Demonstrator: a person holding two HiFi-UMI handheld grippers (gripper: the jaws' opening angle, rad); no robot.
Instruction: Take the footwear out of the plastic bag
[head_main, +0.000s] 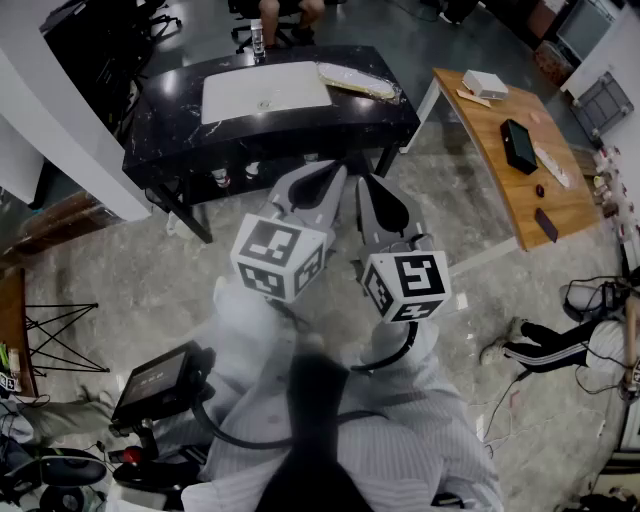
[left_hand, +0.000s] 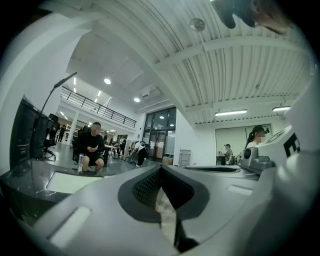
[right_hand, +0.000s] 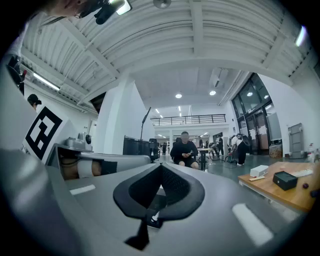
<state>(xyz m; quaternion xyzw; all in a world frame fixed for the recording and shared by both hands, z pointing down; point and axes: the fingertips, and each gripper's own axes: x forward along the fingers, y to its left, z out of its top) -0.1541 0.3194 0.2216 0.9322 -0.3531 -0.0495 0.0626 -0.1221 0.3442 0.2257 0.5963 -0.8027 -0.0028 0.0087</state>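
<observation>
Head view: left claw (head_main: 328, 176), right claw (head_main: 374, 192) closed empty, before black table (head_main: 170, 112), wooden desk (head_main: 488, 150)

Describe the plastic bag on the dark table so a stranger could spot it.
Find the long black table at the top of the head view. A large white sheet lies on it; the plastic bag lies just beyond that sheet's right edge, near the table's right end. It alone is crinkled, glossy and yellowish, where the sheet is flat and plain.
</observation>
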